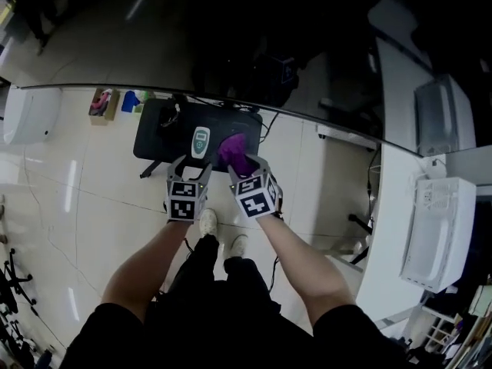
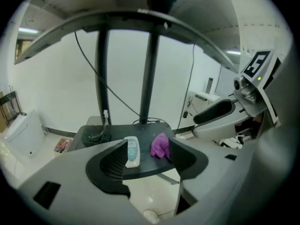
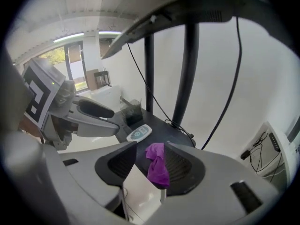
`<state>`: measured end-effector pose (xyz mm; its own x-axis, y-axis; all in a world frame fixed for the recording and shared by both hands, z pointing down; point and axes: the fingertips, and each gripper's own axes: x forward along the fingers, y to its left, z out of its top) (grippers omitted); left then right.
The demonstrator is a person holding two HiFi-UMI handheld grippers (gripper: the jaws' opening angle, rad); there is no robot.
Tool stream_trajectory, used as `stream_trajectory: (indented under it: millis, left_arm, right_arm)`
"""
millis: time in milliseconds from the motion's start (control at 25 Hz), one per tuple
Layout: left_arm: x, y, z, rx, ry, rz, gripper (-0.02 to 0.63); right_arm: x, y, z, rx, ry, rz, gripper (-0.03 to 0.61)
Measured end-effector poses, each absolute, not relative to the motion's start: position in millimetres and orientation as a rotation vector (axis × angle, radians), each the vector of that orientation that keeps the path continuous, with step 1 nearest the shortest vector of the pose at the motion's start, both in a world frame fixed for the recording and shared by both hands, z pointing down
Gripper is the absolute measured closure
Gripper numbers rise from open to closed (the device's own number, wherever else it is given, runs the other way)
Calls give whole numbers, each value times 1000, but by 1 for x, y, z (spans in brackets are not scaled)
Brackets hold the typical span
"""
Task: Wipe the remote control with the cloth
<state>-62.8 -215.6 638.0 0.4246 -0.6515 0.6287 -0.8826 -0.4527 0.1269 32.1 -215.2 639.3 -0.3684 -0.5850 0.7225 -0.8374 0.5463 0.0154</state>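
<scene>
The left gripper and right gripper are held spread, nothing pinched. A white plastic remote control is seen beside a crumpled purple cloth.

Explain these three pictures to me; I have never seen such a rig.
There is no robot here: a person holds a two-jaw gripper in each hand. The head view comes from a camera on the person's head, looking down at the left gripper and the right gripper. The other two pictures come from cameras that ride on the grippers and look along their jaws. On the small black table lie a white remote control and, beside it, a purple cloth. Both pairs of jaws stand apart, and neither gripper holds anything.
</scene>
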Motion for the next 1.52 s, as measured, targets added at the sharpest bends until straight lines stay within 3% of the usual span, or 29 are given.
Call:
stream_trajectory:
  millis: [200,280,480,840,1520]
  left_arm:
    - [-27,-144,565,2364,-1232,673,420]
    - [-17,-117,539,2410,-1214,659,485]
    - [-7,-61,488,2551,-1191,683,602]
    - [-34,-29,453,2643,-1147,645,612]
    - [-71,-24,426,2731,-1139,594,612]
  right_arm:
    - [30,-159,561,1119,-2218,362,467]
    - [31,-135,534,1115,-2266,330,503]
    - [34,-82,481,1129,-2364,282,523]
    - [14,-43,436,1189,-2431,227,561]
    - [-26,-27,413,1245,-2417,166,561]
